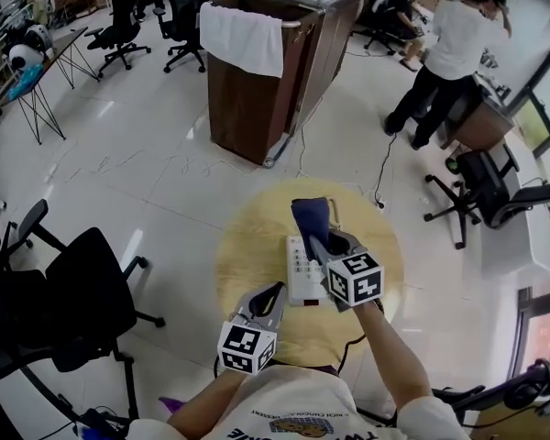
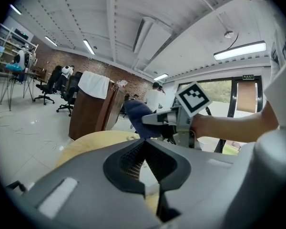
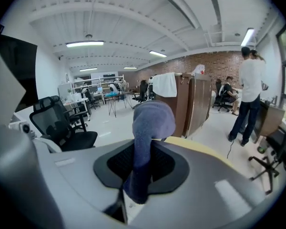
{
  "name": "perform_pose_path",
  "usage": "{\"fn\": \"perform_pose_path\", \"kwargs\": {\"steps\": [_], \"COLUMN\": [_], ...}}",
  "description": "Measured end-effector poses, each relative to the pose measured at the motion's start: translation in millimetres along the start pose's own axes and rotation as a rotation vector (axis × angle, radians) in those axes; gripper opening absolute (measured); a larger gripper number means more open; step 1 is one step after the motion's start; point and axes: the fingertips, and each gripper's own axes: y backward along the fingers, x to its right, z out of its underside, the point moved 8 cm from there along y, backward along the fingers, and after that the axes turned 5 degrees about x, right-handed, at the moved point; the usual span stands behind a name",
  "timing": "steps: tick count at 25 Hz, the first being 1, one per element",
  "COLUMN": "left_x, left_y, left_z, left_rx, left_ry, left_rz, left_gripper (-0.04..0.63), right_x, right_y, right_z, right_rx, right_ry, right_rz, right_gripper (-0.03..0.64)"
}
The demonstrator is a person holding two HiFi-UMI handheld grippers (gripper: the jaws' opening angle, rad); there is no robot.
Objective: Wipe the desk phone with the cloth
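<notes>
A white desk phone (image 1: pixel 302 269) lies on the round yellow table (image 1: pixel 247 246). My right gripper (image 1: pixel 321 240) hovers over the phone's far end, shut on a dark blue cloth (image 1: pixel 312 215) that bulges out past its jaws. From the right gripper view the cloth (image 3: pixel 150 128) hangs between the jaws and hides most of the phone. My left gripper (image 1: pixel 275 291) rests at the phone's near left side, its jaws together with nothing in them. The left gripper view shows the cloth (image 2: pixel 136 111) held by the right gripper (image 2: pixel 158 119) just ahead.
A brown wooden lectern (image 1: pixel 266 81) with a white towel (image 1: pixel 241 37) stands beyond the table. Black office chairs sit at the left (image 1: pixel 82 291) and right (image 1: pixel 486 191). People (image 1: pixel 449 53) stand at the back right. A cable (image 1: pixel 348 346) trails off the table's near edge.
</notes>
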Motion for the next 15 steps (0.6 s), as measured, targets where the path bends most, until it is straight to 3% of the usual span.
{"fn": "perform_pose_path", "kwargs": {"steps": [9,15], "left_x": [11,26], "left_y": [9,13], "left_z": [-14,-21], "left_rx": [0.031,0.071], "left_ry": [-0.059,-0.060], "left_rz": [0.026,0.044], "left_gripper": [-0.009,-0.009], "right_x": [-45,-67], "right_y": [98,143], "right_z": [28,45], "right_rx": [0.134,0.201], "right_ry": [0.017,0.020], "right_rz": [0.100,0.136], "right_gripper": [0.066,0.066]}}
